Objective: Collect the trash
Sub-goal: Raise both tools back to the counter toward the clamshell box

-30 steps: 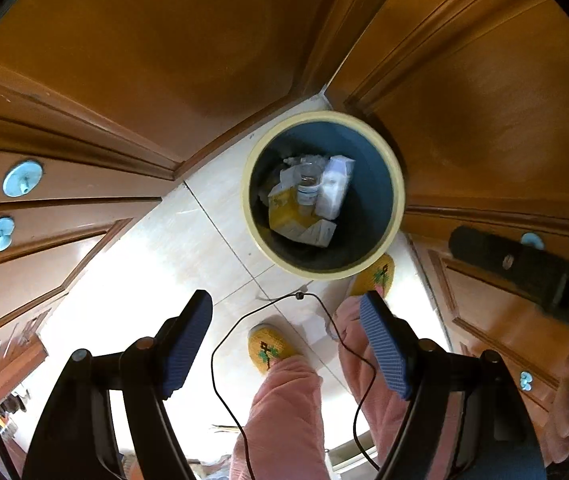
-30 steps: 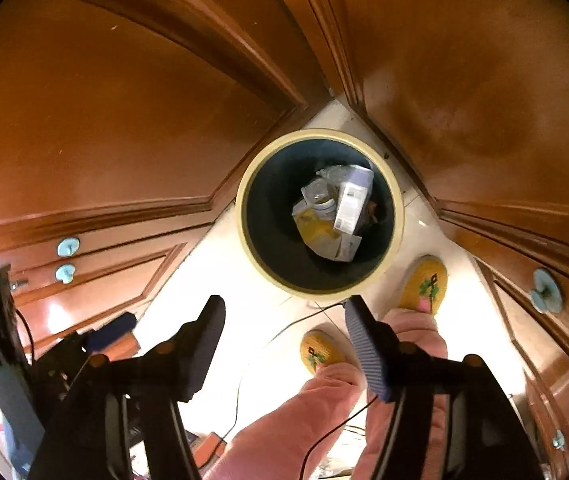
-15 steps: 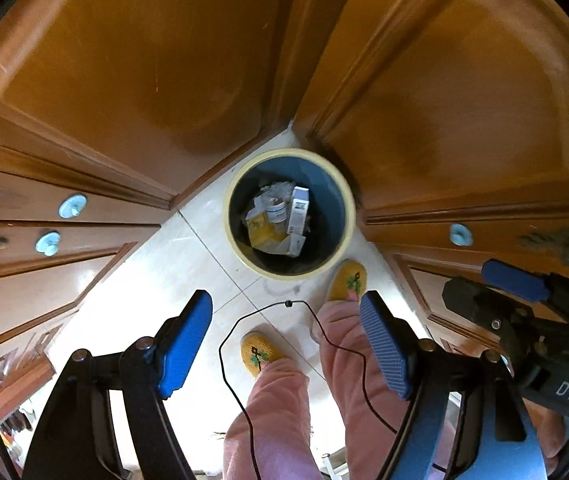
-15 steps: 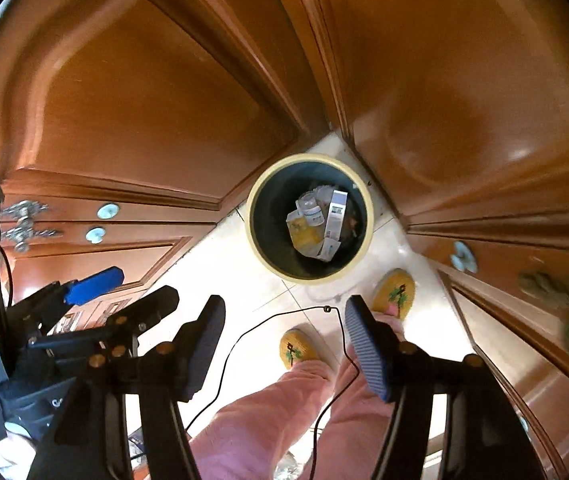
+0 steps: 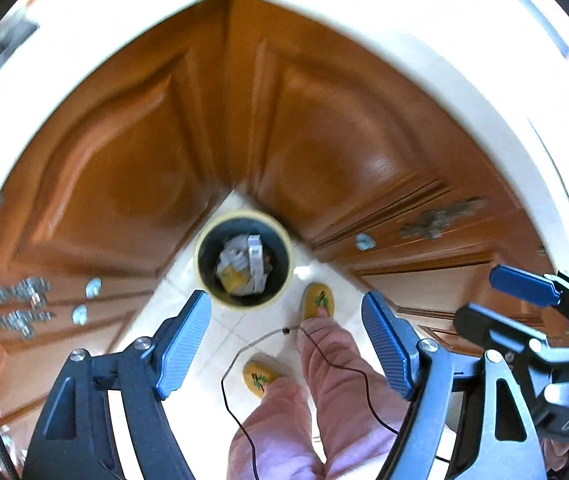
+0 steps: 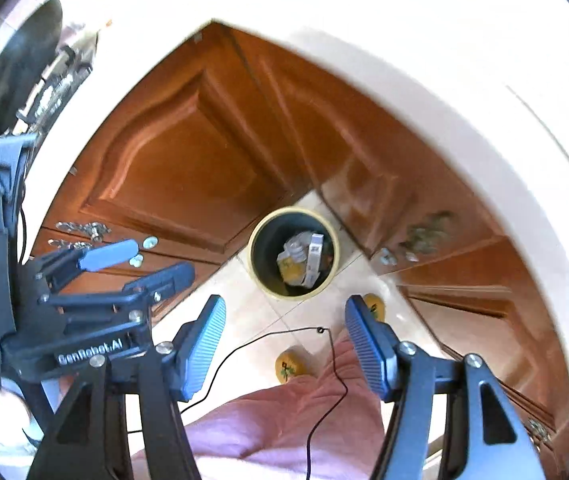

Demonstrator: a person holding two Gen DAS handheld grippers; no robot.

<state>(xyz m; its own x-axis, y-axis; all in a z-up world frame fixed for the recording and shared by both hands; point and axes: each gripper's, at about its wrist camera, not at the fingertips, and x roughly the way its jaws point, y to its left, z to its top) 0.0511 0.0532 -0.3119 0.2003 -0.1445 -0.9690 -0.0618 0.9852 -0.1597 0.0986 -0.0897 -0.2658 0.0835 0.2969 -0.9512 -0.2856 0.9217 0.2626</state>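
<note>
"GenRobot.AI" readable on your left gripper (image 6: pixel 140 264); "DAS" on right gripper (image 5: pixel 496 300). Both fingers wide, empty. Trash bin (image 5: pixel 244 260) now smaller, farther below fingers; white surface (image 6: pixel 444 80) newly visible.

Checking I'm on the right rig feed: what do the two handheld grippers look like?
Both the left gripper and right gripper have dark blue-black angular frames with silver screws and blue ribbed pads. White lettering reading GenRobot.AI marks the left one's body. A thin black cable dangles below.
</note>
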